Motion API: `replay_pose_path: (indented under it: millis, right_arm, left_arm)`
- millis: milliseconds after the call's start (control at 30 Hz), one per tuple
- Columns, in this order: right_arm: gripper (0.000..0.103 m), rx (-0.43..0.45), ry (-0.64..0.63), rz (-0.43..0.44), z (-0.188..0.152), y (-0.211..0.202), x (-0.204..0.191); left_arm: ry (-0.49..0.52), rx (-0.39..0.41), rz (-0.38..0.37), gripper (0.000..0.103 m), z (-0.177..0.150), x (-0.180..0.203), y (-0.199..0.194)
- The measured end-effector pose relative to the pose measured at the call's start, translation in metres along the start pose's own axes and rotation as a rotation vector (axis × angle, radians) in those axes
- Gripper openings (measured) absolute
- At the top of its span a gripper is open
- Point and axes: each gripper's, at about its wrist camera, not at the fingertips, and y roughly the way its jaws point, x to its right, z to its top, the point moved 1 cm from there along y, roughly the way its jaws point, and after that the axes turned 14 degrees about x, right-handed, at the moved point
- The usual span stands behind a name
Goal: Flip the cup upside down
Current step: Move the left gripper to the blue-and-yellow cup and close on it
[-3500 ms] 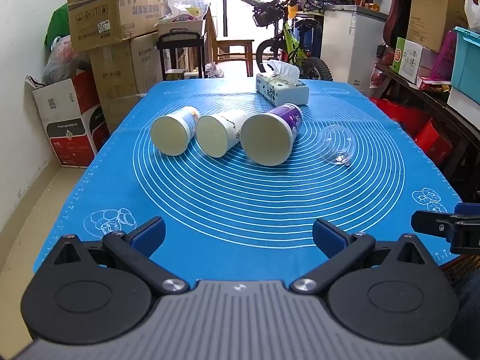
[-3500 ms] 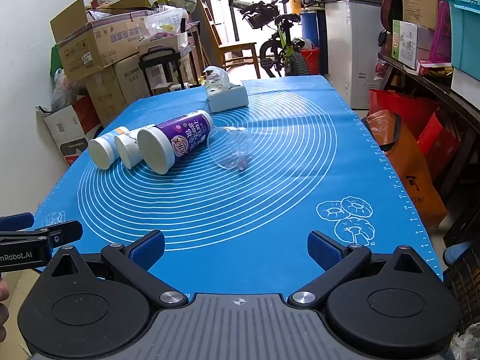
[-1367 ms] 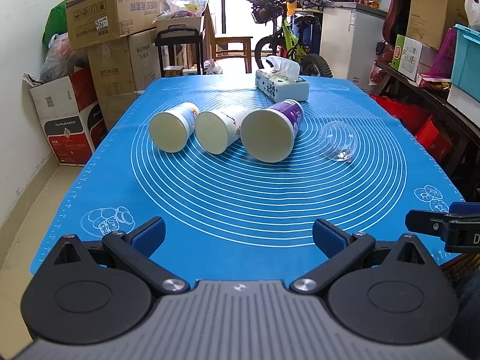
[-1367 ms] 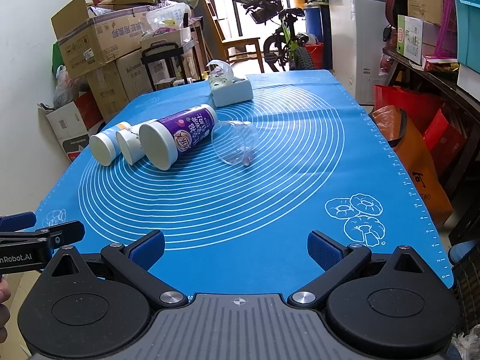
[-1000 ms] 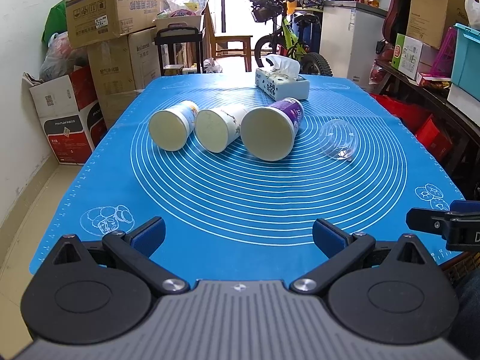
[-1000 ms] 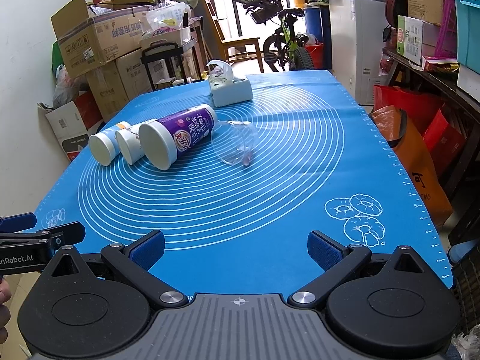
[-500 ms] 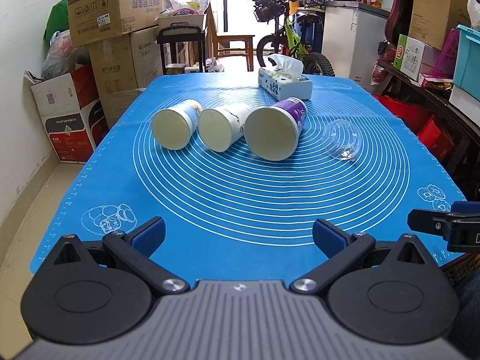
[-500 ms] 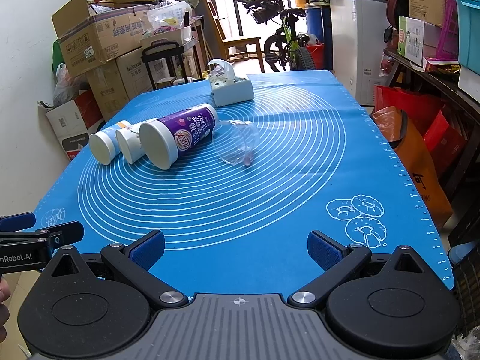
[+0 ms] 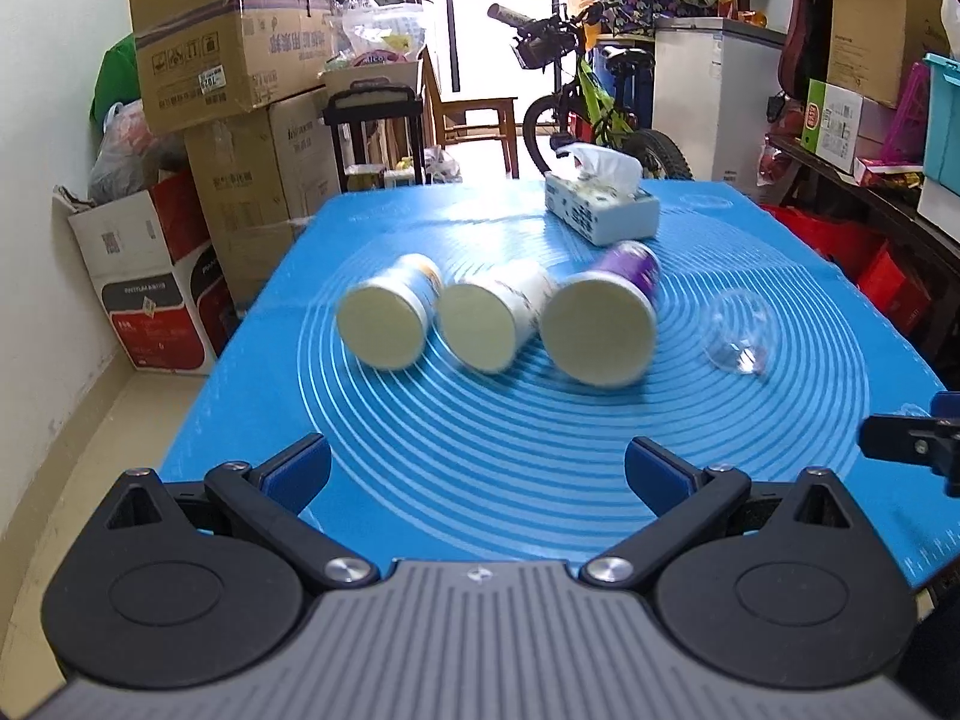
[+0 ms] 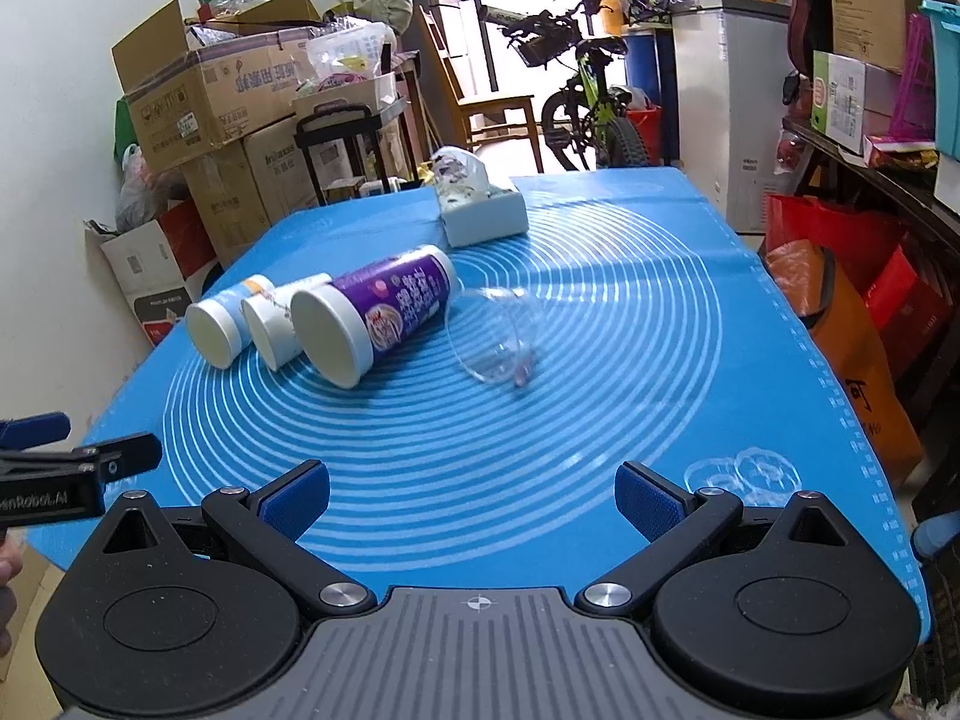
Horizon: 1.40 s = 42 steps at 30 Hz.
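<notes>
Left gripper (image 9: 477, 471): jaws spread wide, nothing between them, poised above the near edge of the worktop (image 9: 498, 456). Right gripper (image 10: 474, 495): jaws likewise wide apart and empty, also above the near edge.

The worktop is covered by a blue mat (image 10: 630, 324) printed with white concentric rings.

Four cups lie on their sides near the middle of the mat, none upright:
- Small cup with blue and orange print (image 9: 387, 315), leftmost, mouth toward the cameras.
- White cup (image 9: 489, 318), just beside it, sides apparently touching.
- Purple-labelled cup (image 9: 603, 321), the largest, lying against the white cup on its right.
- Clear plastic cup (image 10: 495, 336), rightmost. In the right wrist view its rim sits just beside the base end of the purple-labelled cup; whether they touch cannot be determined. In the left wrist view it stands apart from the other three.

All four cups are well ahead of both grippers; neither gripper is in contact with any cup.

A tissue box (image 9: 600, 213) with a tissue protruding stands toward the far end of the mat, beyond the cups.

The left wrist view shows motion blur on the cups; their print cannot be read there.
</notes>
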Motion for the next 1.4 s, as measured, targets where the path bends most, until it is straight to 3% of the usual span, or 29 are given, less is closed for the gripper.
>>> replay_pose_path:
  millis: [467, 900, 933, 1133, 1400]
  right_arm:
    - [0.101, 0.038, 0.017, -0.020, 0.028, 0.054, -0.002]
    - [0.101, -0.004, 0.032, -0.066, 0.019, 0.081, 0.012]
    - [0.101, -0.005, 0.031, -0.068, 0.018, 0.082, 0.012]
    - [0.101, -0.006, 0.026, -0.071, 0.018, 0.083, 0.011]
    - [0.101, -0.004, 0.025, -0.080, 0.018, 0.083, 0.010]
  left_arm:
    - [0.013, -0.005, 0.091, 0.103, 0.025, -0.054, 0.102]
    - [0.031, -0.049, 0.051, 0.102, 0.019, -0.068, 0.165]
    - [0.028, -0.051, 0.044, 0.101, 0.018, -0.069, 0.166]
    - [0.002, -0.082, 0.013, 0.072, 0.013, -0.073, 0.179]
    - [-0.010, -0.067, 0.014, 0.070, 0.014, -0.077, 0.173]
